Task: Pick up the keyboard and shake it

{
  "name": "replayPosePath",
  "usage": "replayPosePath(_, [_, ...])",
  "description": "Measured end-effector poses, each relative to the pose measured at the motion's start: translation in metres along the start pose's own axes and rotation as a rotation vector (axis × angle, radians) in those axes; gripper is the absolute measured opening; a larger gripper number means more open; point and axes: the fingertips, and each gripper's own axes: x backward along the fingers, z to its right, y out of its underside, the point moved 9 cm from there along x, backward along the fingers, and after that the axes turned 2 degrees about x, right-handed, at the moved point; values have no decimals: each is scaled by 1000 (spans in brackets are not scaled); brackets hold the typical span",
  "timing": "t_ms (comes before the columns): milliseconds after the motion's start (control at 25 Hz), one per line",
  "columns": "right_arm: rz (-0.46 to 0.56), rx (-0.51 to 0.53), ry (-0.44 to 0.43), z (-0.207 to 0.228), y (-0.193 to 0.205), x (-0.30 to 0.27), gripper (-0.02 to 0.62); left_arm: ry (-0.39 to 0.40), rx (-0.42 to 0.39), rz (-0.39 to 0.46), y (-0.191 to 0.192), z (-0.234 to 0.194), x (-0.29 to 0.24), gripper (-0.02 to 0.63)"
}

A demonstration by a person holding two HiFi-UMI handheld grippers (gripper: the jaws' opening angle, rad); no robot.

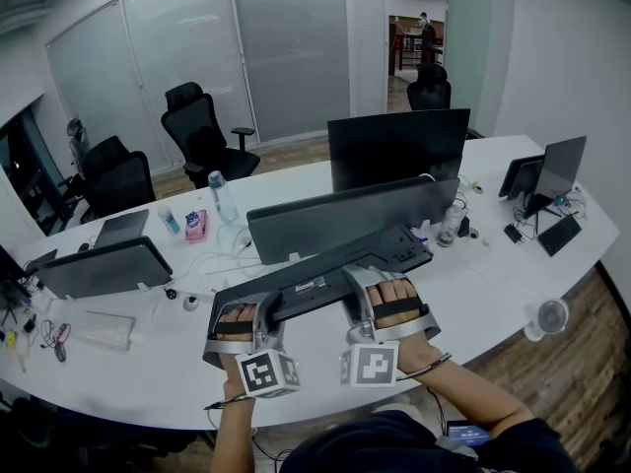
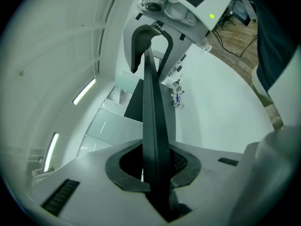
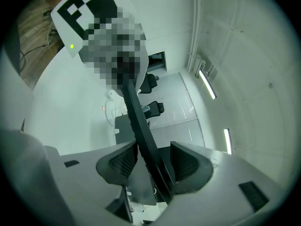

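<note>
Over the desk (image 1: 473, 294) at 6 o'clock, the keyboard (image 1: 325, 279) hangs lifted, the left gripper (image 2: 153, 168) clamped on it and the right gripper (image 3: 160, 166) gaping loosely around its edge, so regripping likely precedes shaking.

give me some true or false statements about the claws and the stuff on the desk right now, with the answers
1. The left claw is clamped on the keyboard. True.
2. The right claw squeezes the keyboard tight. False: its jaws stand apart, with the keyboard's edge between them.
3. A clear bottle stands on the white desk. True.
4. The big monitor beyond the keyboard shows a bright picture. False: its screen is dark.
5. The office chairs are red. False: they are black.
</note>
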Motion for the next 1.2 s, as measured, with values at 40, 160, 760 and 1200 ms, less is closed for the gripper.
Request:
replayPosePath(40, [4,-5,1,1,-1,0,206,0,7,-6,2,0,-2,81])
replayPosePath(160, [13,-16,4,3,-1,2,206,8,25,-28,9,0,-6,81])
replayPosePath(760, [51,-134,-12,9,10,0,206,9,227,-34,29,-10,-15,81])
replayPosePath(1200, [82,-251,-58,16,13,-3,206,7,485,96,30,-27,-4,81])
